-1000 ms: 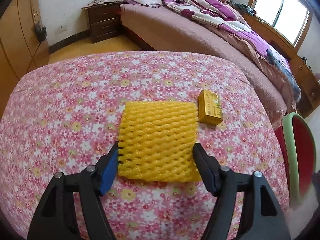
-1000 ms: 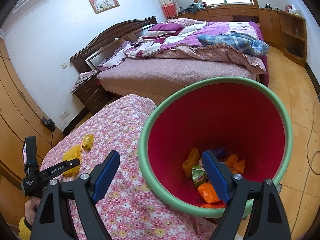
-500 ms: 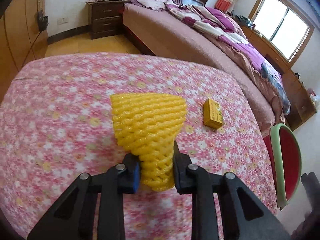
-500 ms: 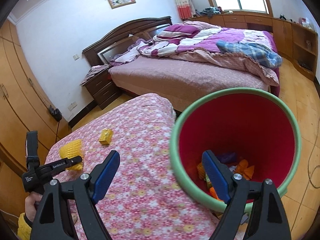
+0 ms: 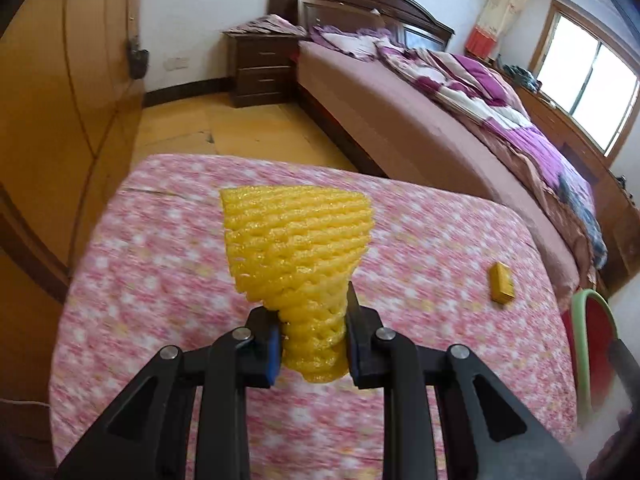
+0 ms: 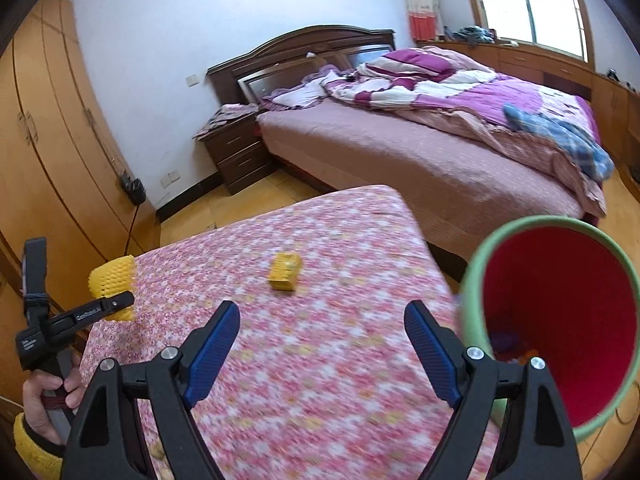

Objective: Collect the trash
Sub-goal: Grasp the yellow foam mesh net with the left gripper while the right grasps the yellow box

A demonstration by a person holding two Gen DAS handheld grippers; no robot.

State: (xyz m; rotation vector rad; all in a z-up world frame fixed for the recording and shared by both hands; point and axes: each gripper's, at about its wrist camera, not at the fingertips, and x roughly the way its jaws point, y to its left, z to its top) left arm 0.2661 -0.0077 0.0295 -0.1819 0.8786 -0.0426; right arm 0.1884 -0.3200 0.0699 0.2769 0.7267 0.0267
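My left gripper [image 5: 312, 336] is shut on a yellow foam fruit net [image 5: 298, 244], squeezed at its lower end and lifted off the flowered table [image 5: 160, 264]. From the right wrist view the same net [image 6: 112, 280] shows at the far left in that gripper [image 6: 120, 302], held by a hand [image 6: 44, 396]. A small yellow box [image 6: 285, 271] lies on the table top, also seen as the box [image 5: 502, 283] at the right. My right gripper [image 6: 322, 336] hangs open over the table with nothing between its fingers. The red bin with a green rim [image 6: 560, 320] stands to its right.
A large bed [image 6: 420, 160] with purple bedding lies beyond the table, a dark nightstand [image 6: 236, 148] beside it. Wooden wardrobes [image 6: 44, 140] line the left wall. The bin's rim [image 5: 580, 344] shows at the table's right edge in the left wrist view.
My left gripper shut on the foam net and lifted it off the table. My right gripper swung left from over the bin to over the table, still open.
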